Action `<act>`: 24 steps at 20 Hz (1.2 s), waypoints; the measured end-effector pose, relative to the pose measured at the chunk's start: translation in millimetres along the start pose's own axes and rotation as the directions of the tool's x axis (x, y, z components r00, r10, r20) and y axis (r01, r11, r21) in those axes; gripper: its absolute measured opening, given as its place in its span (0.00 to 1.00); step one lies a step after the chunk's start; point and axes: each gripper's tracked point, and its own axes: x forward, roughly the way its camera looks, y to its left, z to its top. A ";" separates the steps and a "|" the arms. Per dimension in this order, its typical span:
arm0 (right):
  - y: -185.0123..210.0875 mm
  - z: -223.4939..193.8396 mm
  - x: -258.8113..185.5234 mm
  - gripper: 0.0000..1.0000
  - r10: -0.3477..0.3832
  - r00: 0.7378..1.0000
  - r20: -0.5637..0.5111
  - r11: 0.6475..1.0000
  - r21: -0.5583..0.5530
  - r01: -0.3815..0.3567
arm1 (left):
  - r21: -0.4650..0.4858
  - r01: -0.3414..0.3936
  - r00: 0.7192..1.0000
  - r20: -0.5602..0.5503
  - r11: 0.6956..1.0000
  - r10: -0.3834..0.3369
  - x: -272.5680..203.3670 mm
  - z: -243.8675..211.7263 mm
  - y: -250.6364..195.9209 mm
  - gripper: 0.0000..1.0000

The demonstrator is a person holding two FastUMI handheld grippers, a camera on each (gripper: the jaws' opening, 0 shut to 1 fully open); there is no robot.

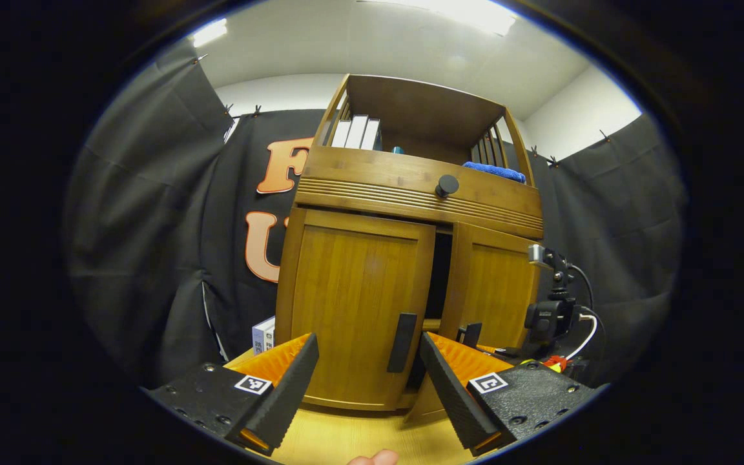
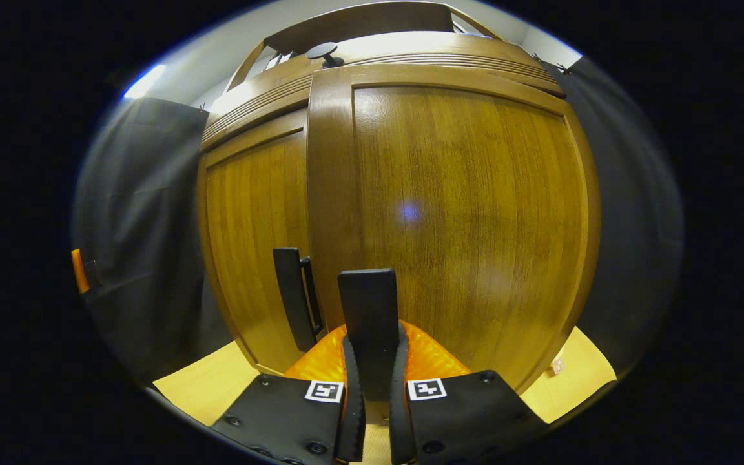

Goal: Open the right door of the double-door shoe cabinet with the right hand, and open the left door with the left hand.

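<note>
The brown wooden double-door shoe cabinet stands on a pale wooden tabletop, backed by black cloth. In the left gripper view the left gripper hangs just in front of the left door, its fingers spread wide and holding nothing — the door's flat black vertical handle sits between them but farther in, untouched. That door looks closed. The right door stands slightly ajar, a dark gap showing between the two doors.

In the right gripper view the right gripper is clamped on the right door's black vertical handle, both fingers pressed against its sides, and the door panel looms very close ahead. The left door's handle shows just beside it.

Up top, a round black knob sits on the cabinet's ribbed drawer front, with white books and a blue cloth on the open shelf above.
</note>
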 end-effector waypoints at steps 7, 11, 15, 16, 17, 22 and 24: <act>-4.9 -2.4 -31.8 0.23 0.034 0.999 0.022 0.999 -0.003 -0.034 | 0.004 -0.026 1.000 -0.004 1.000 0.026 -6.6 1.4 -15.6 0.96; -15.3 -0.4 -54.7 0.27 0.045 0.999 0.029 0.999 -0.017 -0.045 | 0.018 -0.021 1.000 -0.010 1.000 0.021 -10.4 0.8 -30.3 0.96; -26.8 -1.1 -76.9 0.27 0.030 0.999 0.041 1.000 -0.004 -0.029 | 0.020 0.000 1.000 -0.015 1.000 0.000 -13.7 -2.3 -46.8 0.96; -30.9 -0.3 -81.1 0.23 0.019 0.999 0.046 1.000 -0.005 -0.019 | 0.021 0.006 1.000 -0.015 1.000 -0.006 -14.1 -2.6 -51.1 0.94; -34.3 -0.6 -85.8 0.27 0.011 0.999 0.047 1.000 -0.008 -0.010 | 0.021 0.011 1.000 -0.015 1.000 -0.010 -14.6 -3.1 -54.3 0.94; -53.6 -3.4 -109.2 0.18 -0.023 0.998 0.058 1.000 -0.005 0.023 | 0.010 0.030 0.999 -0.019 0.999 -0.030 -16.3 -8.0 -68.4 0.96; -61.3 -0.7 -116.9 0.27 -0.038 0.997 0.070 0.999 -0.007 0.038 | 0.018 0.027 0.999 -0.017 0.999 -0.027 -15.2 -8.4 -71.2 0.94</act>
